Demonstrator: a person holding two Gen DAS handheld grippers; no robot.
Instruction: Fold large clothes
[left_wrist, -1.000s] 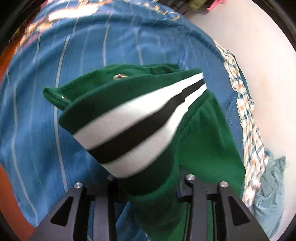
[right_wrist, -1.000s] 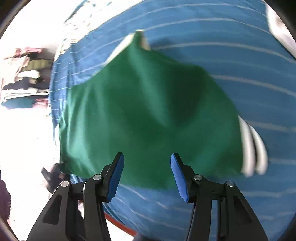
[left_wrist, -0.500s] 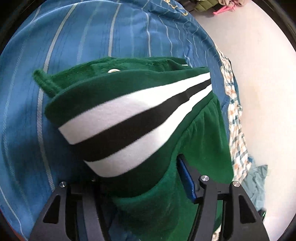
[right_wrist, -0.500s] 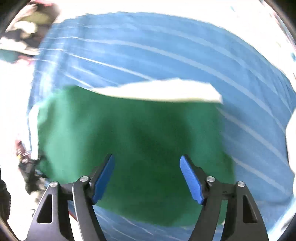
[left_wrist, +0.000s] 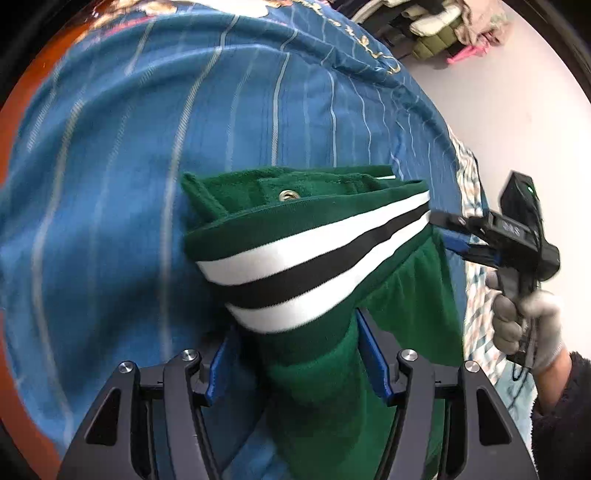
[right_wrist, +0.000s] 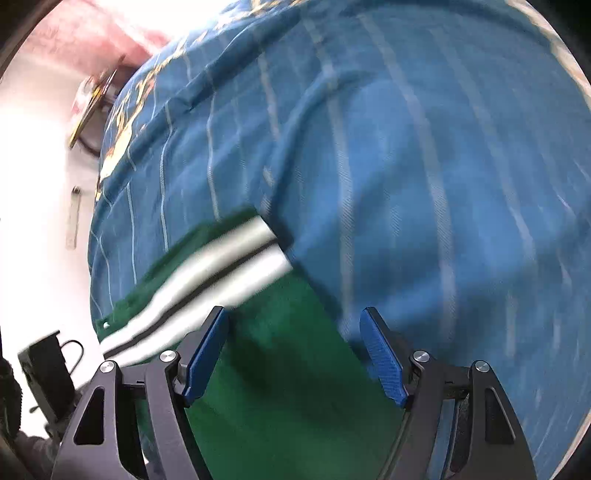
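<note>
Two grippers in frame, both on the green garment (left_wrist: 321, 391), which lies on the blue striped bedspread (left_wrist: 155, 177). Left gripper (left_wrist: 295, 360): blue pads sit either side of a bunched fold of green fabric, just below the white-black-white striped band (left_wrist: 314, 266); the cloth fills the gap between them, so it reads as pinching the garment. The striped band arches up over the fingers, and a metal eyelet (left_wrist: 285, 195) shows on the green layer behind it. Right gripper (right_wrist: 295, 354): fingers spread wide, blue pads (right_wrist: 382, 360) well apart, hovering over flat green cloth with nothing clamped; cannot tell if the tips touch the fabric. In the left wrist view that same right gripper (left_wrist: 448, 234) comes in from the right edge, held by a gloved hand (left_wrist: 524, 325), its tips at the end of the striped band. Right wrist view is motion-blurred; the striped band (right_wrist: 207, 273) runs diagonally to the left of the fingers. Checked fabric (left_wrist: 469, 184) hangs off the bed edge, with piled clothes (left_wrist: 450, 26) at the far wall.
</note>
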